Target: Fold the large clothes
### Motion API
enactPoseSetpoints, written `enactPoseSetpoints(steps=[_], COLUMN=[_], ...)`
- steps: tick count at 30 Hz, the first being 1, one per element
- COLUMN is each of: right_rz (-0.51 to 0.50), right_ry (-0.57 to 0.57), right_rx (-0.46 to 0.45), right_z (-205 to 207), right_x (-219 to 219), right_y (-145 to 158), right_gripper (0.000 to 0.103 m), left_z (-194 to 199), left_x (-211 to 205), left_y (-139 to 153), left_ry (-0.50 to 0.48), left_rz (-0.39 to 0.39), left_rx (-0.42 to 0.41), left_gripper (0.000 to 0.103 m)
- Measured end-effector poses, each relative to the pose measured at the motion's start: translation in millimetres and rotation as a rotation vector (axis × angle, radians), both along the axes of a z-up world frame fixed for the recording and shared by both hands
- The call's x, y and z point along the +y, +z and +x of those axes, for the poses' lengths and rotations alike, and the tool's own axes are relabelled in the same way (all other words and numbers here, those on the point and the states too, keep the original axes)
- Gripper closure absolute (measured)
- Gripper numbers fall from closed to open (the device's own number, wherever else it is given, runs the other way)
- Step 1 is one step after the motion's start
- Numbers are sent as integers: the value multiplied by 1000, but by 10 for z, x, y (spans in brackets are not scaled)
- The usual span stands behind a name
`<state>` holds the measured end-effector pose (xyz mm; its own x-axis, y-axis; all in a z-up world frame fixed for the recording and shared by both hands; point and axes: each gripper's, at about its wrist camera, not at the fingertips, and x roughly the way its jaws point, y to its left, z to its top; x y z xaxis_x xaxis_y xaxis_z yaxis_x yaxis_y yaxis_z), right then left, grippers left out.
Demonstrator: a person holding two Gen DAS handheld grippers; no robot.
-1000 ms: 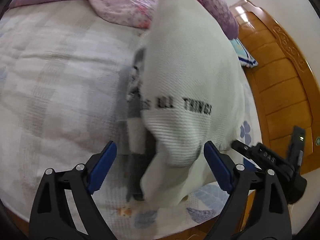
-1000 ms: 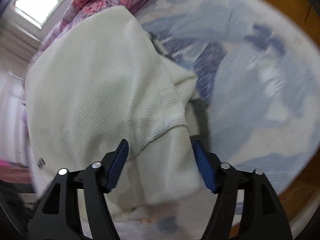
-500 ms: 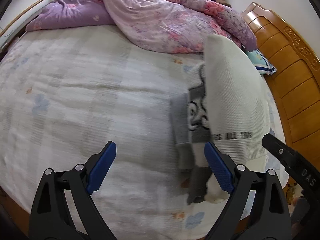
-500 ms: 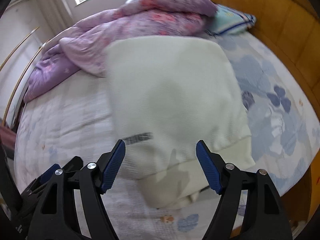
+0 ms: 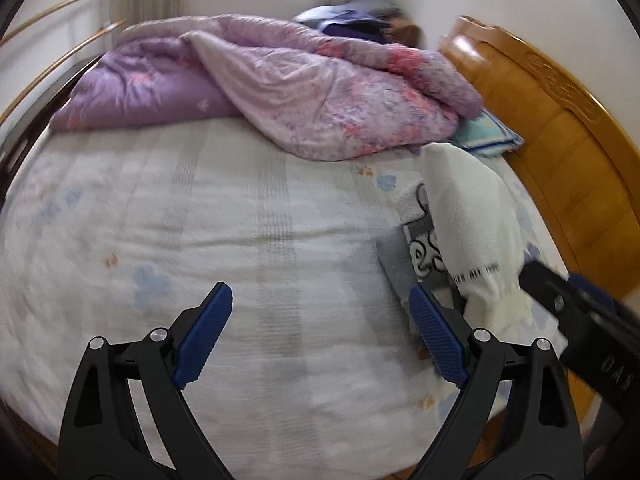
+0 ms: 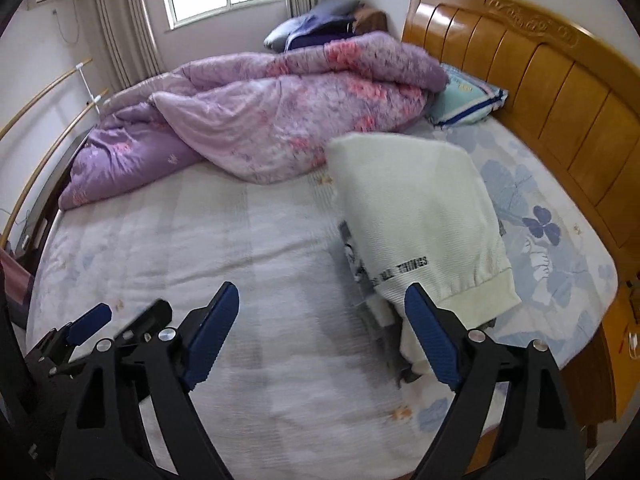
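Right claw wide open, empty

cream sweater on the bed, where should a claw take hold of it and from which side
Probably the ribbed hem of the cream sweater, which lies nearest the bed's front edge and lifts slightly off the sheet. Come from the near side, with the open right claw sliding one finger under the band. The folded body is broad and flat, offering no pinchable edge.
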<state>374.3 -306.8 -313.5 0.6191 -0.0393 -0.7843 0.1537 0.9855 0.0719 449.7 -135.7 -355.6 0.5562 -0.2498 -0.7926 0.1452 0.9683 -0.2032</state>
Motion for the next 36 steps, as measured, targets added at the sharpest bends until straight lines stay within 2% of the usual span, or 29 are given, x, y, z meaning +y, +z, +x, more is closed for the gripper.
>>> enactPoseSetpoints(steps=[3,5,8,14,16,20,26,36], right_rz=[-9,-12,-20,-32,-41,-43,-37,-42], right_ry=[-8,-6,4,40,46,62,69,113], right_rx=[-25,-35,-38,-40,-38,-40,-44,-110], right_z=[-154,-232,-340,-529,-580,-694,-830,-1052], right_x=[314,509,820,1290,1383,1560,1672,1851], right_y=[208,329,517,803,857,1006,1202,1668], right_gripper=[19,19,19,17,12,12,12,11], left_z=[-177,-289,-449,-640,-706,-807,-952,-1187], left_x=[222,376,641,1090,1218,1312,1443,1601], left_y=[258,416,654,965,1071,1212,1424,1937], left_ry=[-35,-52,-67,-29,-16,-12,1,27], left_rz=[67,82,68,61,63,81,63,84], left_rx=[-46,-75,-99,-103,-113,-130,-135,-217], left_gripper=[12,10,10,10,10,10,10,10])
